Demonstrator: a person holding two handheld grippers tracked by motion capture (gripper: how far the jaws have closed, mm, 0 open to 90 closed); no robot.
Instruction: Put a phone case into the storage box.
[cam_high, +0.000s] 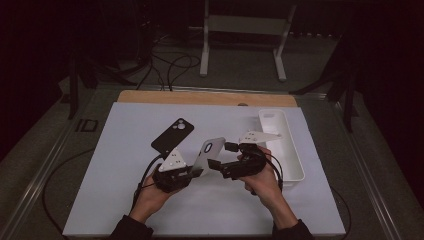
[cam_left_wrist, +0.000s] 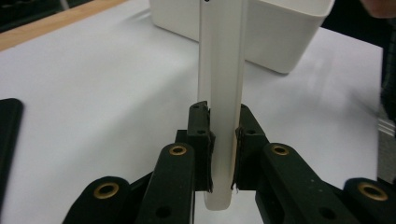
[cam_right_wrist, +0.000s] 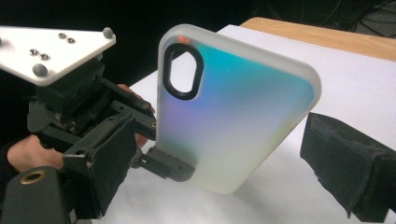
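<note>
we seem to be mid-handover, or just past a two-handed adjustment, of the frosted phone case (cam_high: 206, 153): our left gripper (cam_left_wrist: 223, 154) pinches its lower end edge-on between the pads, while our right gripper (cam_right_wrist: 215, 154) stands with its jaws spread wide on either side of the case, touching nothing. the case is held in the air above the white mat (cam_high: 125, 200), between the two grippers, with the black phone (cam_high: 172, 135) lying flat just behind and the white bin (cam_high: 295, 165) off to the right. its long axis runs up and away from the left gripper, camera cutout (cam_right_wrist: 181, 73) at the top end, back face toward the right gripper. next, probably, we bring case and phone together, which calls for aligning the cutout end with the phone's camera; the dim high view leaves that uncertain.
</note>
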